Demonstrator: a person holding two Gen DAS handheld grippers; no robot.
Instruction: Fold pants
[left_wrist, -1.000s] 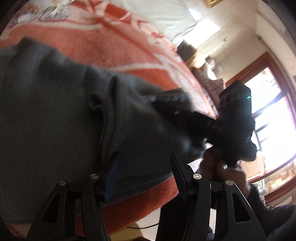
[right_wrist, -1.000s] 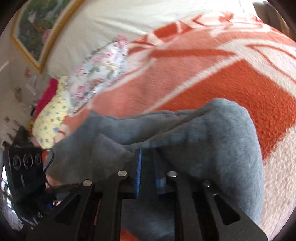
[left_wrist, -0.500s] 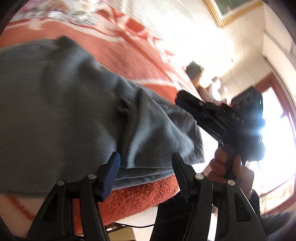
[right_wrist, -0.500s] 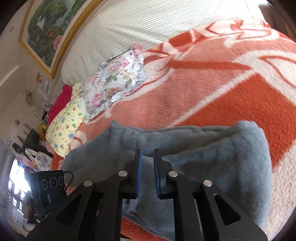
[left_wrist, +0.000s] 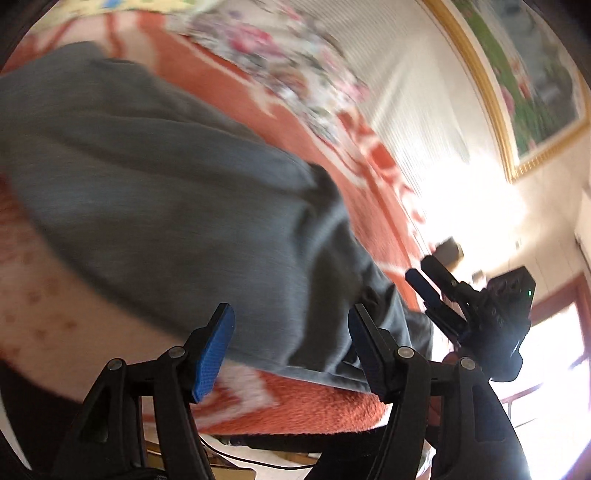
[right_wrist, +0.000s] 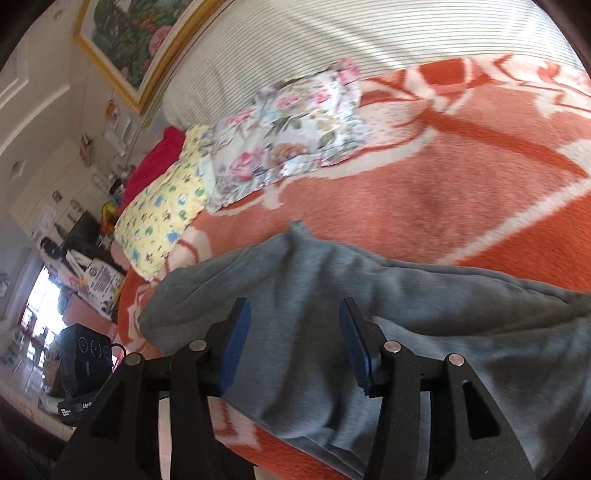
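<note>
Pants (right_wrist: 369, 302): grey, soft knit, lying in a folded heap along the near edge of the bed, on the orange blanket (right_wrist: 424, 192); one raised ridge runs across the heap on the right wrist view.
Left gripper (left_wrist: 288, 339): jaws spread wide, nothing between the blue pads, hovering just above the near hem of the cloth.
Right gripper (right_wrist: 291, 339): jaws likewise apart and empty, poised over the middle of the heap; in the left wrist view it shows off to the side, beyond the cloth's end.
Step in hand: judged to be the pause between folds, both tools free and a fresh grip to be chosen.
How to do it well: take the two corners of one short edge, each jaw biting through every layer, so the under layers do not trail; lift level, carry across, lay down edge on edge, then flatten the ridge.
Risk: the heap sits close to the bed's edge, so a one-sided pull could drag it off.
Farther off: floral pillow (right_wrist: 291, 129) and yellow pillow (right_wrist: 162, 214) near the striped headboard (right_wrist: 332, 40), well apart from the pants.
</note>
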